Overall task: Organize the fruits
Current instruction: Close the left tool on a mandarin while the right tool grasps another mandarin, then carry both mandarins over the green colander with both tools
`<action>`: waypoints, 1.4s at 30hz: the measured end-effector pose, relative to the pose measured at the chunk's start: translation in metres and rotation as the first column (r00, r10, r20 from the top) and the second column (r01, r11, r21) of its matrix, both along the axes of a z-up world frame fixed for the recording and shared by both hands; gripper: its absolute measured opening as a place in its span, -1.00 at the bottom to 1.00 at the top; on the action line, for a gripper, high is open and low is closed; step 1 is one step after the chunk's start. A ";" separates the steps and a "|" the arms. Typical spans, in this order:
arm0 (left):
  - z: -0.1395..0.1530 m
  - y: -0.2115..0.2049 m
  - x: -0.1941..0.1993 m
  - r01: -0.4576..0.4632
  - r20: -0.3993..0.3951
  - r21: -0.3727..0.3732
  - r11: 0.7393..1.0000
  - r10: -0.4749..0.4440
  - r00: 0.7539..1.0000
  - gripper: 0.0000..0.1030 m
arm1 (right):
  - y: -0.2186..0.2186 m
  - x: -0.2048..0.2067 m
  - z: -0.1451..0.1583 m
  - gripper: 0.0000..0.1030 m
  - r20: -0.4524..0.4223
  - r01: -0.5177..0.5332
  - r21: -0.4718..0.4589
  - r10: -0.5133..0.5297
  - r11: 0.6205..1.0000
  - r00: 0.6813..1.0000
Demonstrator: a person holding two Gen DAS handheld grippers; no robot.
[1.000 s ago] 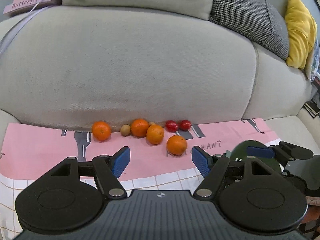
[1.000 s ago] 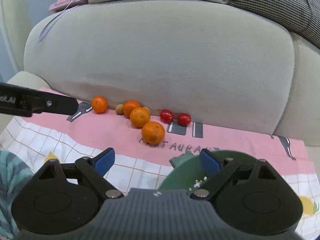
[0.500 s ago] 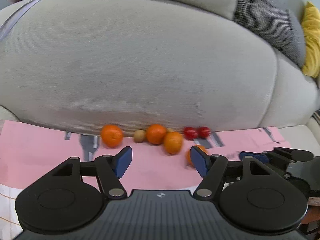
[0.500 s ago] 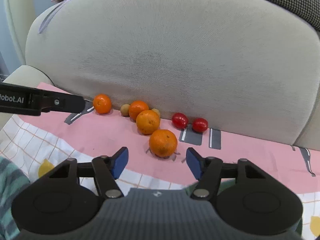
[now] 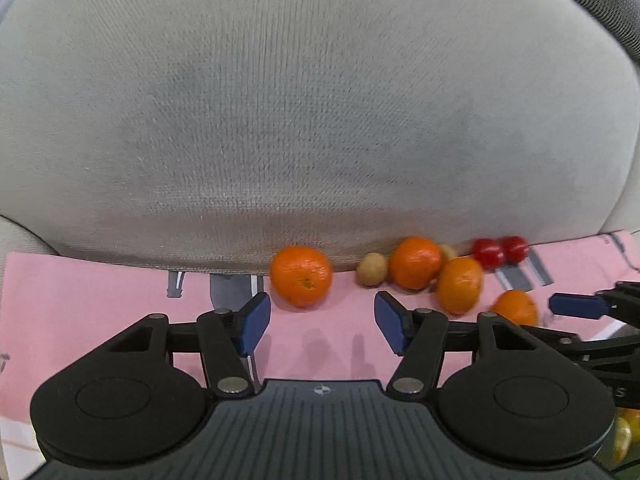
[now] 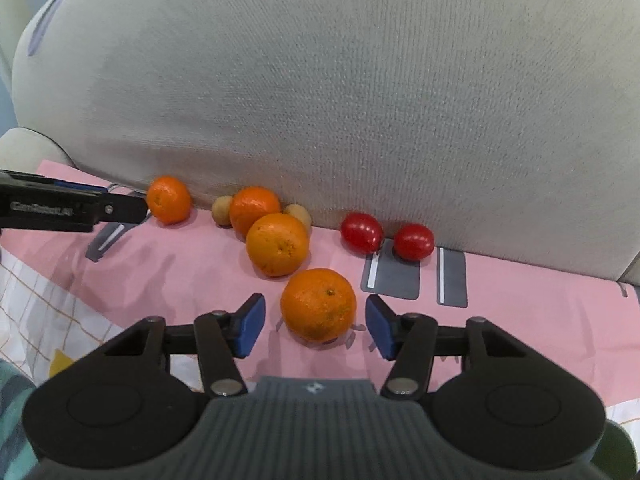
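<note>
Fruit lies in a row on a pink cloth point(image 6: 520, 320) at the foot of a grey sofa cushion point(image 6: 360, 100). Right gripper point(image 6: 315, 322), jaws spread wide, has its blue pads on either side of the nearest orange point(image 6: 318, 304) without touching it. Behind that sit a second orange point(image 6: 277, 244), a third point(image 6: 254, 210) flanked by two small brown fruits point(image 6: 222, 210), and two red tomatoes point(image 6: 361, 232). Left gripper point(image 5: 320, 322), also spread and holding nothing, faces the leftmost orange point(image 5: 301, 275).
</note>
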State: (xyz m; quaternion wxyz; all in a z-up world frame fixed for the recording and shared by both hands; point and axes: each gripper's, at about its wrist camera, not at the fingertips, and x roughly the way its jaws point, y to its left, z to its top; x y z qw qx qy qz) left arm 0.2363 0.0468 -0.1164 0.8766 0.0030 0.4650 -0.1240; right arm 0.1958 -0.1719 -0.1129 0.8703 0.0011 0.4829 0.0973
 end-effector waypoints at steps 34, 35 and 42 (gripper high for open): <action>-0.018 0.009 0.008 -0.027 0.005 -0.017 0.999 0.027 1.000 -0.03 | 0.006 -0.001 -0.002 -0.16 -0.031 0.007 0.053 -0.006 0.999 1.000; -0.013 0.010 0.002 -0.023 0.011 -0.024 0.999 0.024 1.000 -0.03 | 0.007 -0.004 0.002 -0.16 -0.021 0.002 0.055 0.000 0.999 1.000; 0.031 -0.008 -0.040 0.000 0.047 -0.040 0.999 0.002 0.999 -0.03 | 0.009 -0.030 0.031 -0.17 0.041 -0.033 0.083 0.030 0.996 0.999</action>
